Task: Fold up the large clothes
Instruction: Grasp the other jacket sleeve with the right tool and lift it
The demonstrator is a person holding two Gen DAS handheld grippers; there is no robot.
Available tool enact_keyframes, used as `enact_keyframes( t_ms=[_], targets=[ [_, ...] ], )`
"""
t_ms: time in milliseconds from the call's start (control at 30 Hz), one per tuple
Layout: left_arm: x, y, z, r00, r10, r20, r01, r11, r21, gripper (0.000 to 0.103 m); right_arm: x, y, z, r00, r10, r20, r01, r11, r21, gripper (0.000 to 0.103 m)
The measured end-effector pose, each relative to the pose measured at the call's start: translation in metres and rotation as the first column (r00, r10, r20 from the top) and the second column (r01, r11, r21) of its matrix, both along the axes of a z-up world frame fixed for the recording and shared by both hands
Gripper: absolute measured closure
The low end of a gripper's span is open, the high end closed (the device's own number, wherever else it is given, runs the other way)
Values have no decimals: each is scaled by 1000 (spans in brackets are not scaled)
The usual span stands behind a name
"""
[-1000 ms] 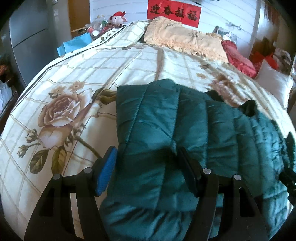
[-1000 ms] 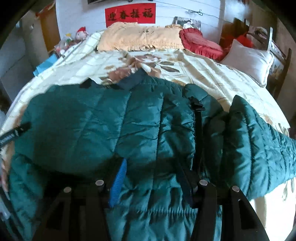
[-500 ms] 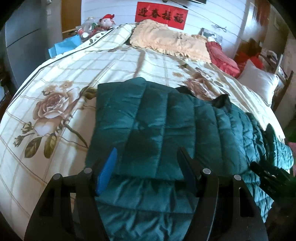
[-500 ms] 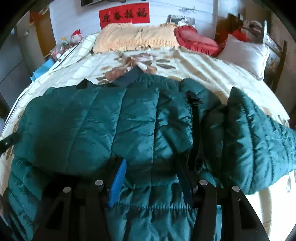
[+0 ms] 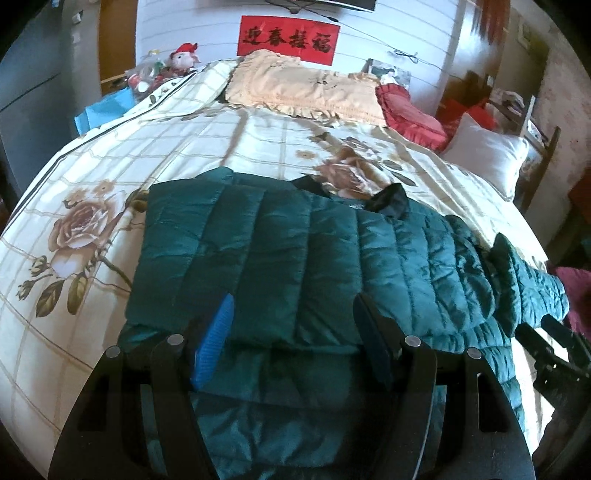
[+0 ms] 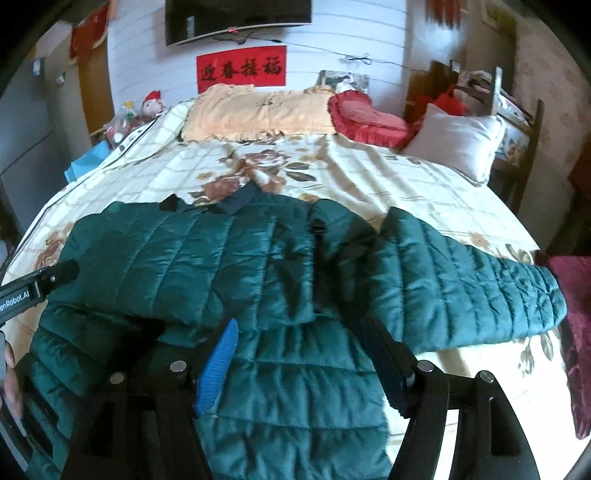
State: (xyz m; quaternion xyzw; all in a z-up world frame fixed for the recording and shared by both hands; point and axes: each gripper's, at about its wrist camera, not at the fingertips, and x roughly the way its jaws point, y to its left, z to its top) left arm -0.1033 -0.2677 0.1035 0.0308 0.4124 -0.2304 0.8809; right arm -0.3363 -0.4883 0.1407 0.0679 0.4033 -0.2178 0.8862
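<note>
We see our left claw (image 5: 295, 332) and right claw (image 6: 301, 354) both spread apart, gripping nothing, above the dark green quilted puffer jacket (image 5: 314, 258), which lies partly folded on the floral-quilted bed (image 5: 184, 147).

floral bed (image 5: 192, 147) below white panelled wall (image 6: 369, 33) with red banner (image 6: 242, 69)

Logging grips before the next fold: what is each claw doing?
Left claw: open, empty, above the green jacket.
Right claw: open, empty.
</note>
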Motion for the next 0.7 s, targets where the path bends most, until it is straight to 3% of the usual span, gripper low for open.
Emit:
enact_keyframes(
  t_ms=[700],
  targets=[
    [-6, -8, -7, 1000, 9, -12, -9, 1000, -21, 36, -54, -90, -7, 981, -190, -33, 190, 982, 4, 35]
  ],
)
